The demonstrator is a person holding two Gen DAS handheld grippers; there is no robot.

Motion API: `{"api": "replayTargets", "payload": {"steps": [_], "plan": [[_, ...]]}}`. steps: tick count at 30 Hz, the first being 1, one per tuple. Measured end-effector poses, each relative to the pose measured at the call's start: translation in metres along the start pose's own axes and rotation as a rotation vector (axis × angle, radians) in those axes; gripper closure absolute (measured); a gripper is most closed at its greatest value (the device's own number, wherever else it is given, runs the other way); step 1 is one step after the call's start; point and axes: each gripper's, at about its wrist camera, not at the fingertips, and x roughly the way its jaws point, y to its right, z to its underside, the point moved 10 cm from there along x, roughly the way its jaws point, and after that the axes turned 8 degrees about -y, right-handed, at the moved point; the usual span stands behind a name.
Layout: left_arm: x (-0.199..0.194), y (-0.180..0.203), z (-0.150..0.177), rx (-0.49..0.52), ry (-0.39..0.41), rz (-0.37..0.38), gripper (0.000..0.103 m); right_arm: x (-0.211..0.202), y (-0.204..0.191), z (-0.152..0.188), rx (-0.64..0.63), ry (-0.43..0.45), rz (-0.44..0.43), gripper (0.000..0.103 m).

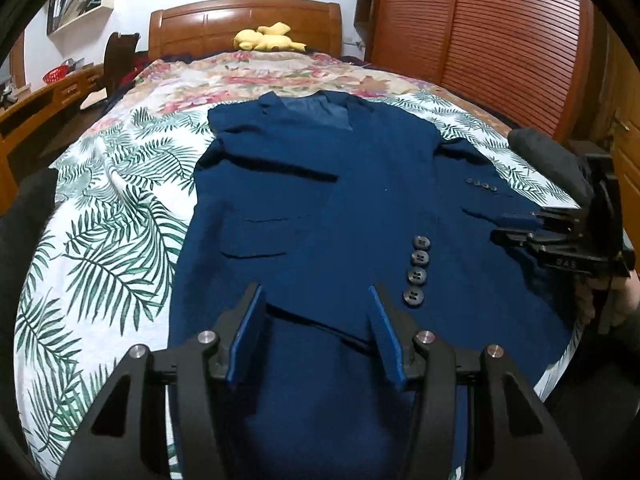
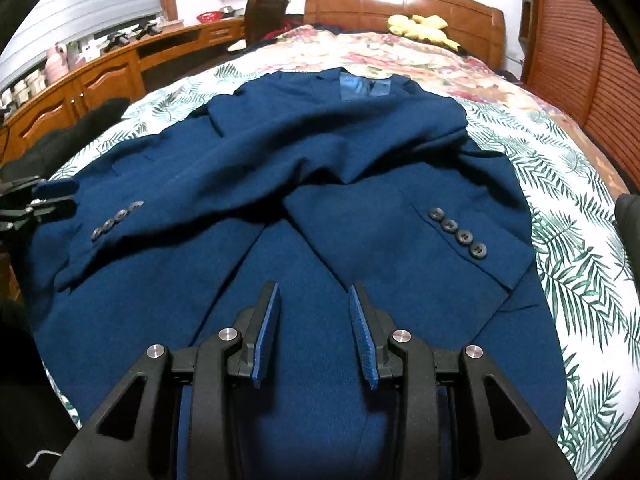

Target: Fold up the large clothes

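A dark blue suit jacket point(image 1: 320, 184) point(image 2: 320, 140) lies flat, front up, on the bed, collar toward the headboard. Both sleeves are folded across its front, each cuff showing a row of grey buttons point(image 1: 418, 270) point(image 2: 458, 232). My left gripper point(image 1: 316, 292) hovers open over the lower part of the jacket with nothing between its blue pads. My right gripper point(image 2: 314, 286) stands open over the hem near the folded cuff, its gap narrower and also empty. Each gripper shows at the edge of the other's view: right gripper point(image 1: 506, 229), left gripper point(image 2: 66, 196).
The bed has a palm-leaf sheet point(image 1: 112, 240) point(image 2: 580, 220) and a floral blanket point(image 1: 256, 76) farther back. A yellow plush toy point(image 1: 268, 38) point(image 2: 420, 28) lies by the wooden headboard point(image 1: 244, 20). A slatted wardrobe point(image 1: 480, 32) stands right, a long wooden desk point(image 2: 100, 76) left.
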Motion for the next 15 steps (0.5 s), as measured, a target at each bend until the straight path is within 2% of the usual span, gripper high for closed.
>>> {"api": "replayTargets", "payload": {"steps": [5, 9, 15], "plan": [[0.012, -0.012, 0.0, -0.044, -0.034, -0.049, 0.054, 0.0, -0.002, 0.001, -0.003, -0.001, -0.001, 0.067], [0.016, -0.013, 0.001, -0.051, -0.047, -0.055, 0.059, -0.001, -0.002, 0.003, -0.01, 0.003, 0.0, 0.067], [0.017, -0.009, 0.002, -0.031, -0.05, -0.04, 0.082, -0.002, -0.003, 0.004, -0.01, 0.003, 0.001, 0.067]]}}
